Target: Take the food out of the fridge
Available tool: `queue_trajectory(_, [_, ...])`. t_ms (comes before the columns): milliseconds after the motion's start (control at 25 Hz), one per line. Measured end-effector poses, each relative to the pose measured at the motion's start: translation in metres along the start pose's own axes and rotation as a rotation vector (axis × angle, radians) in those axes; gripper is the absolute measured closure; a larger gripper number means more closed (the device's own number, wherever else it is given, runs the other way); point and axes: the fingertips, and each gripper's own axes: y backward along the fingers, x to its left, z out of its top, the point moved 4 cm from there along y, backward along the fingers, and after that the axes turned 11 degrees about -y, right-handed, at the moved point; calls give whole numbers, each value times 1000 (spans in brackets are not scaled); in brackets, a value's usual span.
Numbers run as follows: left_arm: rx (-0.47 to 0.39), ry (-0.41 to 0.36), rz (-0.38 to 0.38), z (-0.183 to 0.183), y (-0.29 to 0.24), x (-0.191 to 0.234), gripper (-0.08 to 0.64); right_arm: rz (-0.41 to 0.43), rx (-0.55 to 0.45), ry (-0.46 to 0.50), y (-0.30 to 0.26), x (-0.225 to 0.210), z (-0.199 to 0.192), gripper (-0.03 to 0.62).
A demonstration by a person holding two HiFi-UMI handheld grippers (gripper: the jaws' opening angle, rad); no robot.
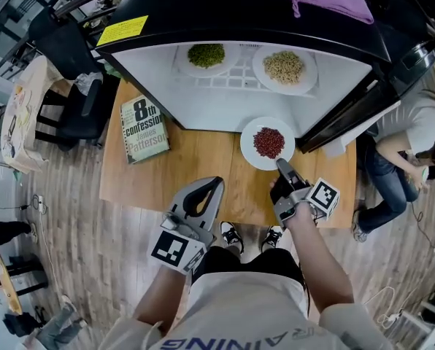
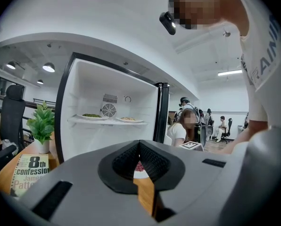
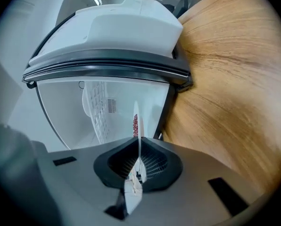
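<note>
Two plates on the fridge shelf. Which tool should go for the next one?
Left, probably. The left tool is empty, jaws together, facing the open fridge. The right tool is clamped on the rim of the red-bean plate, and the green-food plate sits on the left's side.

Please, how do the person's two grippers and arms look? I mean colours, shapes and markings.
Both the left gripper and the right gripper have smooth grey shells. Their fingers are lined with black ribbed pads. Each carries a white cube printed with black square markers. The person wears a white short-sleeved T-shirt with dark lettering.
</note>
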Motion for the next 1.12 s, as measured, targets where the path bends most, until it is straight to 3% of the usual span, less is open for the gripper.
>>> queue_trajectory(400, [-15,-19,-6,10,-4,-35,551,-100,132,59,79,-46,5,561])
queue_trajectory(720, [-18,-27,-7,19,-10,-57,551,-174,108,41,116,-78,24,561])
queue_trajectory(1120, [-16,-30,-12,18,-16,-73,551,-227,71,23,121,-102,35,561])
